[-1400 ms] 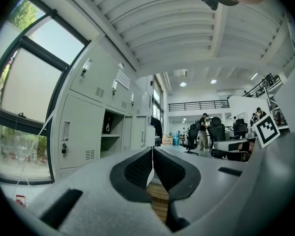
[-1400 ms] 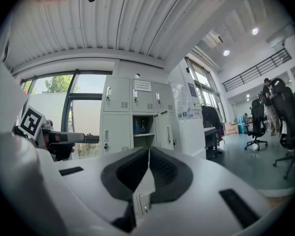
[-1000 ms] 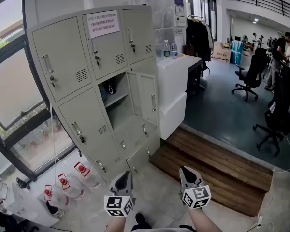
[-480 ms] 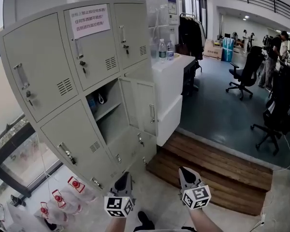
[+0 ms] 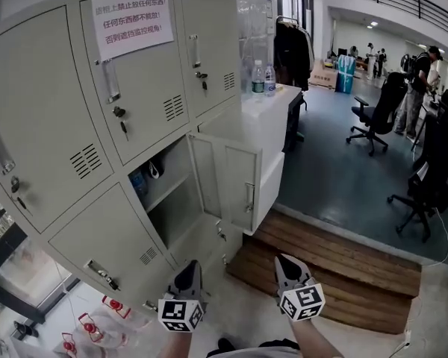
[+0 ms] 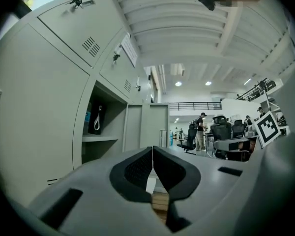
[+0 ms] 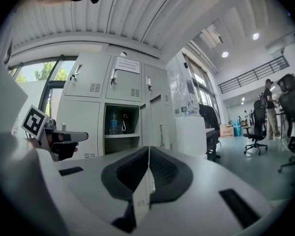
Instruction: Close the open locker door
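Taped to the upper middle locker door [image 5: 145, 73]: a white notice [image 5: 132, 24] with three lines of red Chinese print. Legible in the head view: "…上禁止放任何东西!", "任何东西都不能放!", "否则遮挡监控视角!"; first two characters unclear. Too small to read in the right gripper view. On the cubes of left gripper [image 5: 188, 276] and right gripper [image 5: 286, 268]: black-and-white square codes, no letters.

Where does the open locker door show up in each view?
Head view: open locker door at centre, swung out to the right of its compartment.
Left gripper view: door at centre, just above the jaws.
Right gripper view: door at centre, above the jaws.
Shared landmark: blue bottle inside the compartment, left of the door.
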Demonstrator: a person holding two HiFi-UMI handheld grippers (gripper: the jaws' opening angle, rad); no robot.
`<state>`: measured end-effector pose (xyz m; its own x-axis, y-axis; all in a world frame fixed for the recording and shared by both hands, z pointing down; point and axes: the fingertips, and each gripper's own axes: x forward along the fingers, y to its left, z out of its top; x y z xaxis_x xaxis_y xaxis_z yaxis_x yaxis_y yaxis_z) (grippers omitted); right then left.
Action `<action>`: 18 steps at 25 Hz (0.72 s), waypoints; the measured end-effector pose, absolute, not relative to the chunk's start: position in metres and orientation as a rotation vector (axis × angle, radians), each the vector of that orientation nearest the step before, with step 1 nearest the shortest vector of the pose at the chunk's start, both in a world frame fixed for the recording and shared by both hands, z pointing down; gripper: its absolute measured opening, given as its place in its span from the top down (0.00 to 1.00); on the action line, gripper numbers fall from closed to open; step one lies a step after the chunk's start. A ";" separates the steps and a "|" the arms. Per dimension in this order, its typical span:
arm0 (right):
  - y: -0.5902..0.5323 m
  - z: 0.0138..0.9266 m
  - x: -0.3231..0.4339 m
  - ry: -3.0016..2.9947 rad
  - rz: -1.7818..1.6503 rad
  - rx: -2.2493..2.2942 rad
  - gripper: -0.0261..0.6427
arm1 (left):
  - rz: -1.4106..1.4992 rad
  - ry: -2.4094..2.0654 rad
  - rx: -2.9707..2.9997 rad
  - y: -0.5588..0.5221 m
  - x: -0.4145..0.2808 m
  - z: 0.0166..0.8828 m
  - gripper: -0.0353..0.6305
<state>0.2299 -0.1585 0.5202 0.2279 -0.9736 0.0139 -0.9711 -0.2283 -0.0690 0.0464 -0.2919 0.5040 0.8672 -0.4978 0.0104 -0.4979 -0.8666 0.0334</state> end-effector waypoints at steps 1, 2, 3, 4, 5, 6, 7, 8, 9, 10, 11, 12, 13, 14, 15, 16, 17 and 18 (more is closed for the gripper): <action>-0.164 0.519 0.234 1.924 -0.081 -2.425 0.94 | -0.003 -0.806 3.001 -0.298 0.049 0.503 0.93; -0.170 0.518 0.239 1.926 -0.079 -2.422 0.94 | -0.007 -0.814 2.998 -0.303 0.052 0.502 0.93; -0.175 0.517 0.243 1.933 -0.078 -2.417 0.94 | -0.011 -0.825 2.993 -0.307 0.055 0.501 0.93; -0.179 0.517 0.247 1.944 -0.079 -2.409 0.94 | -0.014 -0.839 2.988 -0.311 0.058 0.501 0.93; -0.184 0.517 0.251 1.959 -0.080 -2.399 0.94 | -0.015 -0.857 2.982 -0.313 0.061 0.501 0.93; -0.189 0.517 0.256 1.974 -0.083 -2.386 0.94 | -0.014 -0.876 2.976 -0.316 0.065 0.501 0.93; -0.194 0.516 0.262 1.987 -0.087 -2.373 0.94 | -0.013 -0.895 2.969 -0.319 0.069 0.500 0.93; -0.198 0.516 0.268 2.001 -0.090 -2.361 0.94 | -0.012 -0.912 2.963 -0.322 0.073 0.499 0.93; -0.201 0.515 0.274 2.015 -0.093 -2.350 0.94 | -0.012 -0.928 2.956 -0.322 0.078 0.497 0.93; -0.203 0.515 0.280 2.032 -0.093 -2.339 0.94 | -0.014 -0.945 2.951 -0.322 0.082 0.496 0.93; -0.207 0.513 0.287 2.049 -0.090 -2.327 0.94 | -0.020 -0.964 2.946 -0.322 0.086 0.494 0.93; -0.211 0.510 0.295 2.065 -0.082 -2.314 0.94 | -0.030 -0.987 2.939 -0.322 0.090 0.491 0.93; -0.217 0.507 0.303 2.078 -0.072 -2.299 0.94 | -0.040 -1.011 2.931 -0.324 0.093 0.488 0.93; -0.223 0.503 0.310 2.089 -0.062 -2.285 0.94 | -0.048 -1.036 2.923 -0.325 0.095 0.486 0.93; -0.229 0.501 0.316 2.100 -0.055 -2.270 0.94 | -0.050 -1.063 2.917 -0.326 0.096 0.484 0.93; -0.234 0.500 0.320 2.112 -0.051 -2.256 0.94 | -0.045 -1.090 2.912 -0.326 0.096 0.485 0.93; -0.240 0.499 0.324 2.125 -0.048 -2.241 0.94 | -0.037 -1.117 2.906 -0.327 0.095 0.486 0.93; -0.245 0.498 0.327 2.139 -0.045 -2.227 0.94 | -0.029 -1.144 2.898 -0.327 0.093 0.487 0.93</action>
<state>0.3266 -0.2451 0.4985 0.0408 -0.9990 -0.0162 -0.9975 -0.0398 -0.0592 0.0926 -0.3274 0.4869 0.7302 -0.6832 -0.0081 -0.6828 -0.7300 0.0305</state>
